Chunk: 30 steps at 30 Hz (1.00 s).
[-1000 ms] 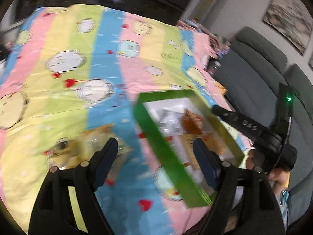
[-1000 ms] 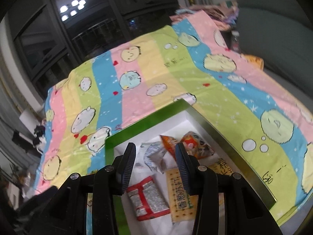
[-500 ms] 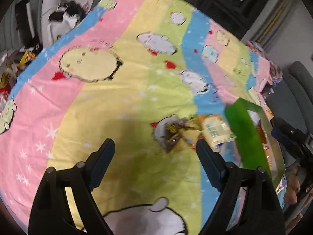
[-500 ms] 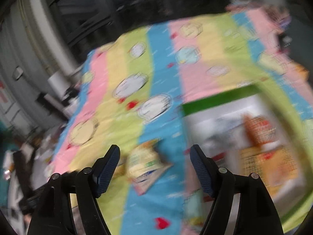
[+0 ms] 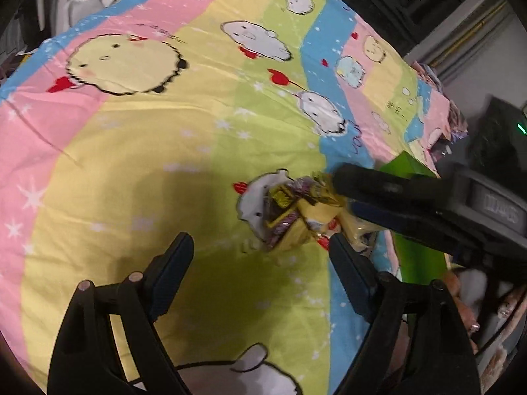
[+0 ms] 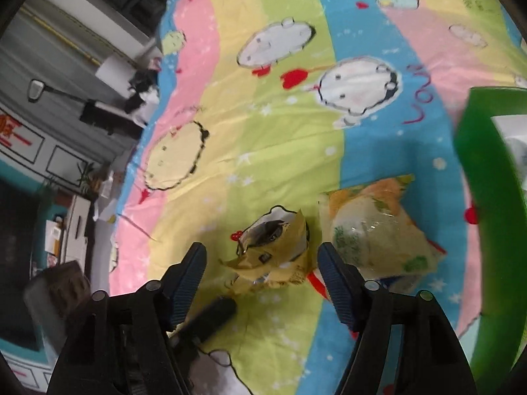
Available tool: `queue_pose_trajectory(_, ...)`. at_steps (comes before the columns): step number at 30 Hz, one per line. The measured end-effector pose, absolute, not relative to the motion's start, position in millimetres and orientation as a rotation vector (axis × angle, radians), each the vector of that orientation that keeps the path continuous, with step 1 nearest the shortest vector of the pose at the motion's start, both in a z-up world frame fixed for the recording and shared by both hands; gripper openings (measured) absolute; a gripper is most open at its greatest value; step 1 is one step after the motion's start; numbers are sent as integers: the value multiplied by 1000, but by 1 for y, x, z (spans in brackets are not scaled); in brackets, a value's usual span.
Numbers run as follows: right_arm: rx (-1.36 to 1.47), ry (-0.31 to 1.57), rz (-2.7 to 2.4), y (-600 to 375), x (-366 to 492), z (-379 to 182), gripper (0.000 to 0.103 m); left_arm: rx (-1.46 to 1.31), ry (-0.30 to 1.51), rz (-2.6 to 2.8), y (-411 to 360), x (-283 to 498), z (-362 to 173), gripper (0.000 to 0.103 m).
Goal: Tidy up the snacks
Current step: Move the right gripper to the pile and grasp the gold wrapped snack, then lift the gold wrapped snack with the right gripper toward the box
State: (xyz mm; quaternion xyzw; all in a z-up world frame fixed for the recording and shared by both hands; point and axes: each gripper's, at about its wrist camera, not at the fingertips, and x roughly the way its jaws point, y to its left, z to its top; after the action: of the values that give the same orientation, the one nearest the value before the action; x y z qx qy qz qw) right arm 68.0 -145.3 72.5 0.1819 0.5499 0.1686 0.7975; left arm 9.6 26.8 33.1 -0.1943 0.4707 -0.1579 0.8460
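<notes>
Two snack packs are lying side by side on the striped cartoon bedsheet (image 6: 283,138), just left of the green box (image 6: 487,197). The crumpled yellow-brown wrapper (image 6: 276,256) is sitting btwn the right gripper (image 6: 262,270) fingers, w/ the jaws standing apart and not pressing on it; they've just been closing a bit. The clear pack w/ orange & green print (image 6: 372,230) is lying just right of that gripper's right finger, beside the box wall. In the left wrist view, the left gripper (image 5: 260,263) is hovering over the sheet w/ jaws spread wide, nothing btwn them, the same wrapper (image 5: 293,210) just ahead, and the right gripper's fingers (image 5: 378,184) are reaching in from the right over the packs.
</notes>
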Motion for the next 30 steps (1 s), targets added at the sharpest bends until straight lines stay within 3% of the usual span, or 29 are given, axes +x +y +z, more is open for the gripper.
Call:
queue_pose_trajectory(8, 385, 1270, 390, -135, 85, 41, 54, -409, 1014, -346, 13, 21, 19, 46)
queue_pose_trajectory(11, 396, 1266, 419, -136, 85, 39, 51, -418, 1027, -368, 10, 24, 16, 38)
queue_pose_trajectory(22, 421, 1187, 446, -139, 72, 47, 49, -329, 976, -358, 2, 14, 28, 33)
queue_pose_trajectory(30, 390, 1047, 458, -136, 47, 82, 49, -292, 879, -373, 2, -4, 56, 33)
